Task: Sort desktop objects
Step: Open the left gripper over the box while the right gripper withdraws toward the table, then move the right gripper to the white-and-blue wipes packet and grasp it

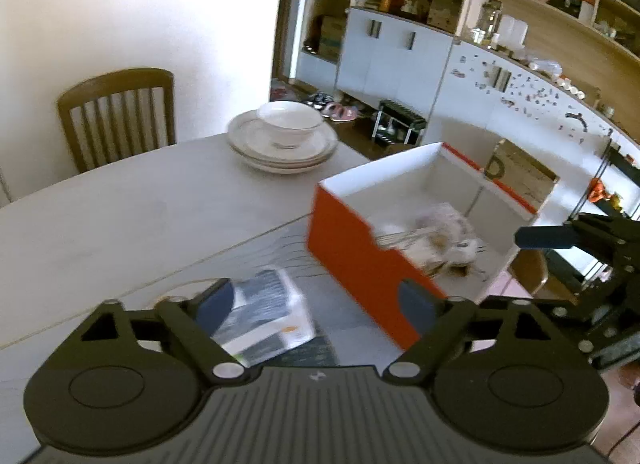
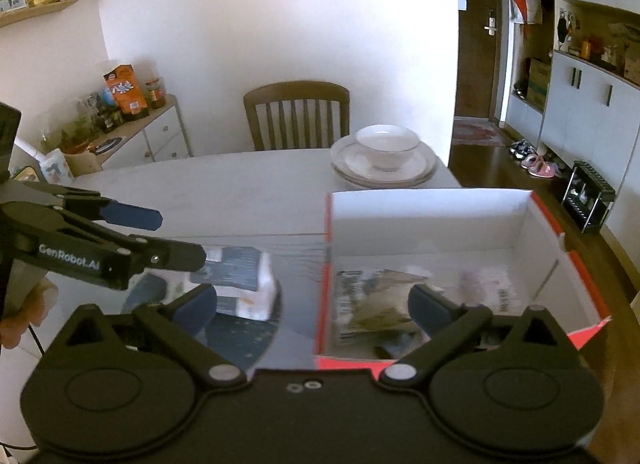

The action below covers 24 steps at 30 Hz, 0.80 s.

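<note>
Beside the orange box (image 2: 440,224), bare table (image 2: 220,184) stretches.

left wrist: close, angled down | right wrist: likewise | shared: slightly blurred orange box (image 1: 352,260), dishes (image 2: 384,162)

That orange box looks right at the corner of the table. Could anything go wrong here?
Possibly. The orange box sits at the table's corner, so a nudge from the open right gripper could push it off. The wrapped packet is still on the table outside the box, close under the open left gripper, which might knock it. The stacked plates and bowl also stand near the far edge.
</note>
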Tool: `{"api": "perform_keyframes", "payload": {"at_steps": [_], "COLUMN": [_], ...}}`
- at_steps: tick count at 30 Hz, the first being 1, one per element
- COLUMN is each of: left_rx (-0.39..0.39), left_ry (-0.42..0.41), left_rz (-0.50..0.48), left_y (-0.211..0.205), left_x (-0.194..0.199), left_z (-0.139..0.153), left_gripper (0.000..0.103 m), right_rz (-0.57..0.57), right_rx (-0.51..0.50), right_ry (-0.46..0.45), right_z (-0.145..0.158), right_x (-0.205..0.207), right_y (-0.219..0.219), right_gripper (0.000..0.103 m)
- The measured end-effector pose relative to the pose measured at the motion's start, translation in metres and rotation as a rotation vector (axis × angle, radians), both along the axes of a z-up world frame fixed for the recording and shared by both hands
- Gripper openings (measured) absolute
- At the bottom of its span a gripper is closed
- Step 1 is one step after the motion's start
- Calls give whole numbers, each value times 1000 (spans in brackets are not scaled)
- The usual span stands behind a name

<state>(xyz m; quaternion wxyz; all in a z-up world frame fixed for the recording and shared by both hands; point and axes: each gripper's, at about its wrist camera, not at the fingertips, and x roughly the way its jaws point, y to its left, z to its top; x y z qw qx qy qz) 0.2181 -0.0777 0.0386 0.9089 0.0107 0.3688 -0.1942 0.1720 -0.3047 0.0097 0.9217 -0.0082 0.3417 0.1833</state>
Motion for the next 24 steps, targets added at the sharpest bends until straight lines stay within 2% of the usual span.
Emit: {"api": "perform_keyframes", "payload": {"at_steps": [1,11,24], "left_rx": [1,18,68], "left_ry": [-4,5,38], "left_rz": [5,45,105], "left_y": [7,63,103], "left_x": [1,11,47], "left_z": [-1,-15,-47], "left_gripper": [103,103,103], "right_rz": [1,22,35], "right_rx": [-3,-27,-71], "right_ry": [0,0,21], "right_z": [-1,-14,-36], "right_x": [-1,3,38], "right_y": [6,66,114], "right_gripper": [102,102,102]}}
